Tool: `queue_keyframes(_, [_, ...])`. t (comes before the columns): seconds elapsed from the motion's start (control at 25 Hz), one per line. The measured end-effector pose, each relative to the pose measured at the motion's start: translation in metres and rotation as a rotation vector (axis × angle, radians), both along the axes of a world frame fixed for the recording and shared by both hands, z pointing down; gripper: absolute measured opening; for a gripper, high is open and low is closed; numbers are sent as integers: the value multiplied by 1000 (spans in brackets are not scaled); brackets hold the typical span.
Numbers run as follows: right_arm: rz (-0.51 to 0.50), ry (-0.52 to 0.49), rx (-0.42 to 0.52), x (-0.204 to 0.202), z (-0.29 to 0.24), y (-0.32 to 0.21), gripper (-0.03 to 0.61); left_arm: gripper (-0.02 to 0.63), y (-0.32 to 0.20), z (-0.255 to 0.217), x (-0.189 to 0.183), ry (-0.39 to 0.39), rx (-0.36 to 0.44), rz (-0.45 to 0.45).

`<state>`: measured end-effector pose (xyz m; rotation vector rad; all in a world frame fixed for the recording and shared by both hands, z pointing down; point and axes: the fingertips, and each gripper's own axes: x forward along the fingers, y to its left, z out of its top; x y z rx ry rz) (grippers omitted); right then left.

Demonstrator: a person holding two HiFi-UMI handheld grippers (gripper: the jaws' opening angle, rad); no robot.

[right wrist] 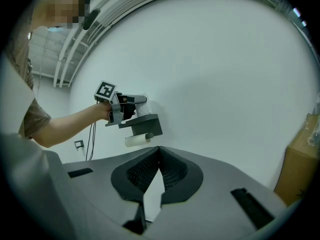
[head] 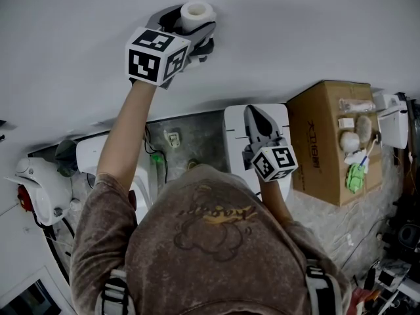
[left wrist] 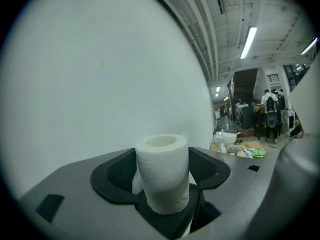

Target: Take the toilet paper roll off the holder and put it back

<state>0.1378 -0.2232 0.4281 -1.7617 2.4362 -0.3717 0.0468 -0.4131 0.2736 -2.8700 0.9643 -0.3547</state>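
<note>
Roll (left wrist: 162,176) stands upright, clenched in your left gripper (head: 191,23), holder (right wrist: 147,124) just below (right gripper (right wrist: 159,154) closed, empty, farther off).

**Setting.** A plain white wall (head: 295,31) is seen across the top of the head view. At its foot, on the right, a brown cardboard box (head: 321,143) is stood, and small white and green items (head: 355,176) are laid on it. Left of the box, a white rounded fixture (head: 233,130) and a grey speckled surface (head: 197,133) are shown, with black cables (head: 149,151) run beside the latter. Further white moulded fixtures (head: 39,189) are placed at the far left. In the left gripper view, a long hall is revealed past the wall's edge. Ceiling pipes (left wrist: 200,34) and a lit tube lamp (left wrist: 248,42) are seen overhead, and standing people (left wrist: 270,114) can be made out far off. The whole is lit evenly and coolly.
</note>
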Motion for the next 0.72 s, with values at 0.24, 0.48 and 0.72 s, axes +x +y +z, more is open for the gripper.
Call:
queue_keyframes(0.24, [-15, 4, 5, -8, -2, 4, -5, 316, 7, -19, -9, 35, 20, -8])
queue_keyframes(0.48, [-36, 2, 7, -15, -2, 9, -5, 314, 23, -44, -19, 80, 51, -9])
queue_keyframes(0.72, [-70, 6, 6, -28, -2, 16, -5, 315, 61, -52, -37, 105, 77, -1])
